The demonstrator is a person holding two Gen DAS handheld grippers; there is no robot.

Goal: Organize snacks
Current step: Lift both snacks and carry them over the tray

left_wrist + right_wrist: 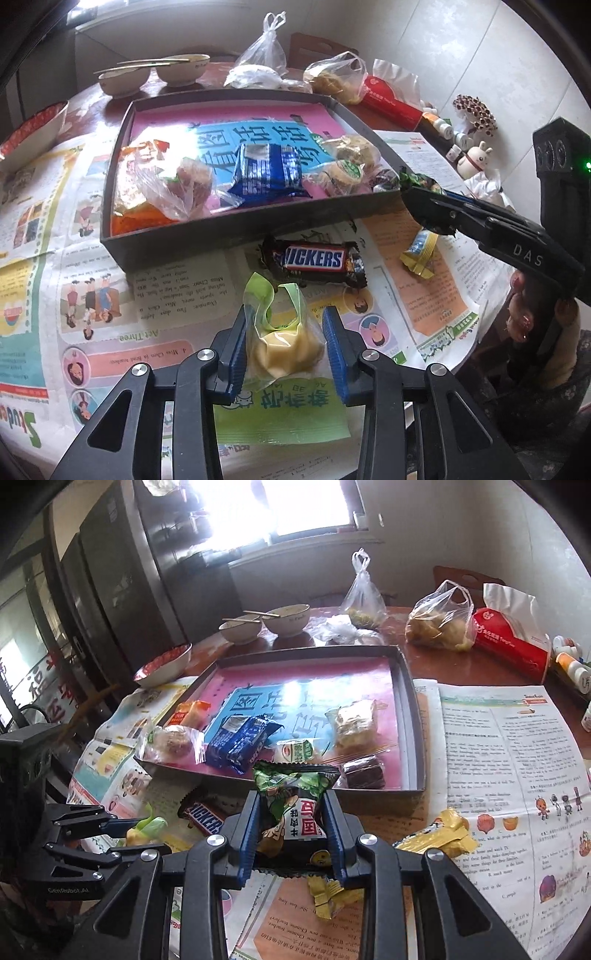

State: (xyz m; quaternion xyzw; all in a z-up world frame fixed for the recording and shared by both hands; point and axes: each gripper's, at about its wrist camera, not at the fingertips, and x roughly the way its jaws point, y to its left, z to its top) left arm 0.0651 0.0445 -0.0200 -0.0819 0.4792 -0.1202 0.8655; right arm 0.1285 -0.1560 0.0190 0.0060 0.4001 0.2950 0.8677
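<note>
The desk (461,661) is carrying newspapers (55,258) and a big dark box (229,232) with low walls. The box is holding snacks: a blue packet (267,171) in the middle, a bagged round cake (192,177) and an orange packet (190,710) on the left, and small wrapped cakes (351,162) and a dark brown cake (364,771) on the right. A Snickers bar (314,260) is lying on the paper just outside the box's near wall. A yellow wrapped candy (419,254) is lying on the paper near it.

The right tool (291,834) is squeezing a green and black snack pack (295,797) and holding it by the box's near right corner. The left tool (286,347) is sitting around a little bag of yellow snack (284,347) on the paper, its blue pads (334,343) beside the bag, but I cannot tell if they are pressing it.
</note>
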